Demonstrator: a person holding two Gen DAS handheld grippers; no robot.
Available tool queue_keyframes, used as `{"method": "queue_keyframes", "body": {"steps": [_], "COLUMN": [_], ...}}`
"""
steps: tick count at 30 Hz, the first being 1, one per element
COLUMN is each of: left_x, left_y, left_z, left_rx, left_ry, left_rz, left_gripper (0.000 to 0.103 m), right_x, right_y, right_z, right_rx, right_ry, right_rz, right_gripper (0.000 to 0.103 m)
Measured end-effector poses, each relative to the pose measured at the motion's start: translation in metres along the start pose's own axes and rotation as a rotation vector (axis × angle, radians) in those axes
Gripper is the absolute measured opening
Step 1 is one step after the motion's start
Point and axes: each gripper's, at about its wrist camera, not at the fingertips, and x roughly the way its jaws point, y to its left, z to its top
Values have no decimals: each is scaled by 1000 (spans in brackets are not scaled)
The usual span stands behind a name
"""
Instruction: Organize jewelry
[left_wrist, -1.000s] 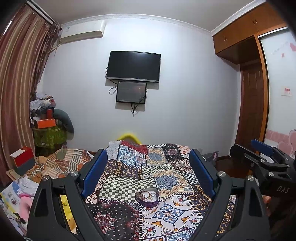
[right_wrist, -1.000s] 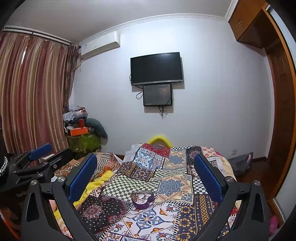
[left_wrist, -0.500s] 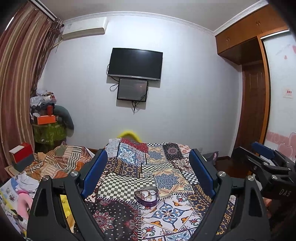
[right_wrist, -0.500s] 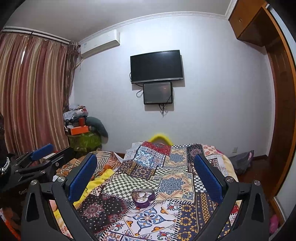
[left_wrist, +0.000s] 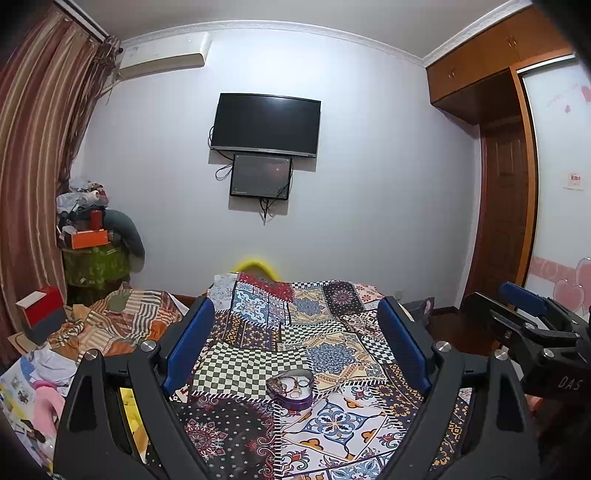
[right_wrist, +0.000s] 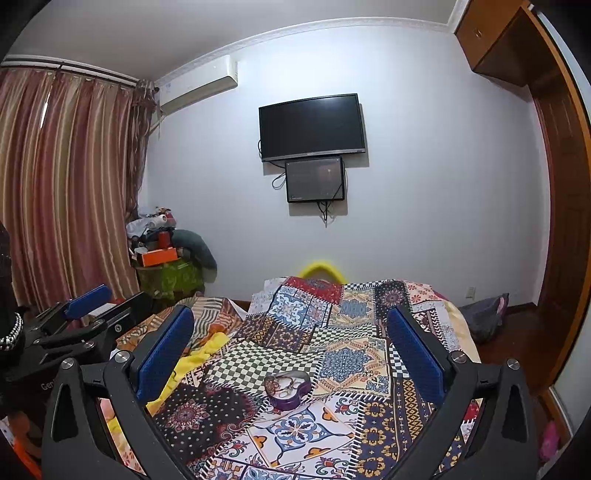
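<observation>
The left claw (left_wrist: 295, 343) and right claw (right_wrist: 291, 347) hang spread wide, their ribbed blue pads gripping nothing. Between and beyond each pair, a heart-shaped purple tin (left_wrist: 290, 387) of rings sits lidless on the patchwork quilt (left_wrist: 332, 417).

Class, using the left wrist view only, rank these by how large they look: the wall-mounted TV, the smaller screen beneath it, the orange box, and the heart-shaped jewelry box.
1. Wall-mounted TV
2. Smaller screen
3. Orange box and heart-shaped jewelry box look alike; the jewelry box is nearer the camera, so unranked.
</observation>
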Motion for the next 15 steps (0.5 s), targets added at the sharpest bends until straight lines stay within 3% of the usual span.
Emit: {"method": "queue_keyframes", "body": {"steps": [15], "left_x": [6], "left_y": [0], "left_z": [-3], "left_rx": [-12], "left_ry": [25], "left_rz": [-24], "left_gripper": [90], "right_x": [1], "right_y": [-5], "right_z": [0], "right_rx": [14], "right_ry": [7], "right_rz": [-6], "right_gripper": [103]}}
